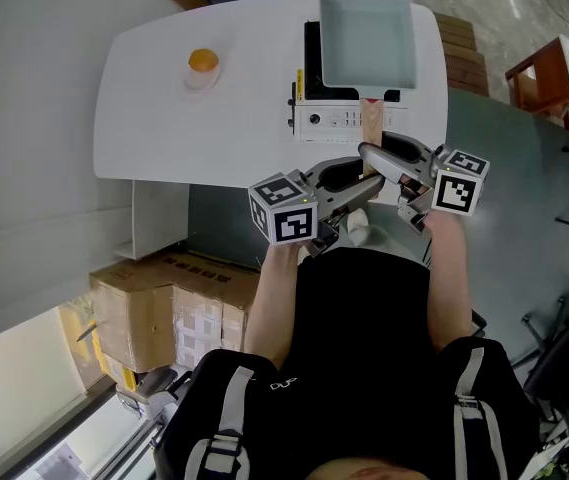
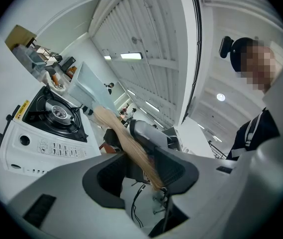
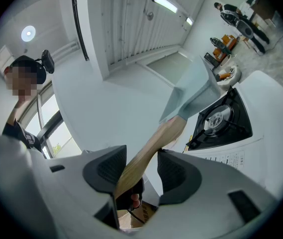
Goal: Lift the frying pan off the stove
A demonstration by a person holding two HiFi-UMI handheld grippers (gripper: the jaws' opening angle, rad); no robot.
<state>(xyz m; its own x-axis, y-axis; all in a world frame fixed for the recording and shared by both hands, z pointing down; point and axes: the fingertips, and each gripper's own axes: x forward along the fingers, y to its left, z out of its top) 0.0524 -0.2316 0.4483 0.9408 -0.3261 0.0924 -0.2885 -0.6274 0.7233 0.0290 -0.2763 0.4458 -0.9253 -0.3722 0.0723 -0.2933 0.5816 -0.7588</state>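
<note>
Hand-held gripper [image 2: 140, 169] clasping wooden handle [image 2: 124, 136], pale square pan [image 2: 89, 86] above white stove [image 2: 34, 141]

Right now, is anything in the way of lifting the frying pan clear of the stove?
Nothing visible. The frying pan hangs over the stove with open space above it, and the left gripper and right gripper both grip its wooden handle.

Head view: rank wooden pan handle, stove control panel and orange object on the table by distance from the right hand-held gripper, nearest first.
1. Wooden pan handle: between its jaws, centre.
2. Stove control panel: just beyond, at the table's near edge.
3. Orange object: far left on the table.
</note>
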